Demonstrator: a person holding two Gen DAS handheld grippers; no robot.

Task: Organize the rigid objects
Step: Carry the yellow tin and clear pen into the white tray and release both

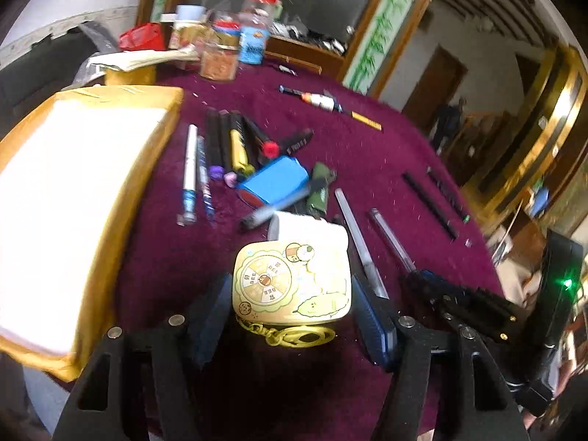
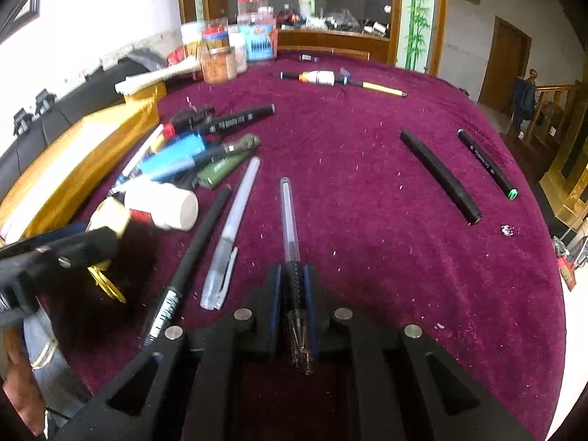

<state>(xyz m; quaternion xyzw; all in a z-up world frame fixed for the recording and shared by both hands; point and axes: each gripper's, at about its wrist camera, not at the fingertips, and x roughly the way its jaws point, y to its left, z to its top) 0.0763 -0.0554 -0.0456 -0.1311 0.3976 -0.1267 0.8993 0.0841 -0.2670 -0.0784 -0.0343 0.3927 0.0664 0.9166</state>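
Maroon velvet cloth point(image 2: 367, 183) covers the table, with jars point(image 2: 253, 25) at its far edge, a gold-wrapped box point(image 1: 73, 202) to the left, and pens and markers strewn across the middle. The left gripper point(image 1: 290, 294) stands spread around a small yellow tin point(image 1: 294, 283) with a cartoon lid and a gold key-chain clasp point(image 1: 294, 334); one blue pad lies just beside each side of the tin, and whether either pad touches yet cannot be told, so the tin looks bracketed rather than gripped. It lies on the cloth against a white bottle point(image 1: 312, 229), with a blue case point(image 1: 275, 180) and a cluster of markers beyond. The right gripper point(image 2: 294, 286) is pressed together on a clear-barrelled pen point(image 2: 288, 217), pinching its dark grip section so the barrel points away over the cloth, beside a frosted pen point(image 2: 235, 220) and a black pen point(image 2: 198, 246). Two black markers point(image 2: 441, 176) lie well apart on the right. The step in hand appears to be picking up: pen secured on one side, tin about to be taken on the other. Next, the left jaws likely need to squeeze squarely on the tin's flat sides, then lift clear of the bottle without dragging the dangling clasp through neighbouring pens.
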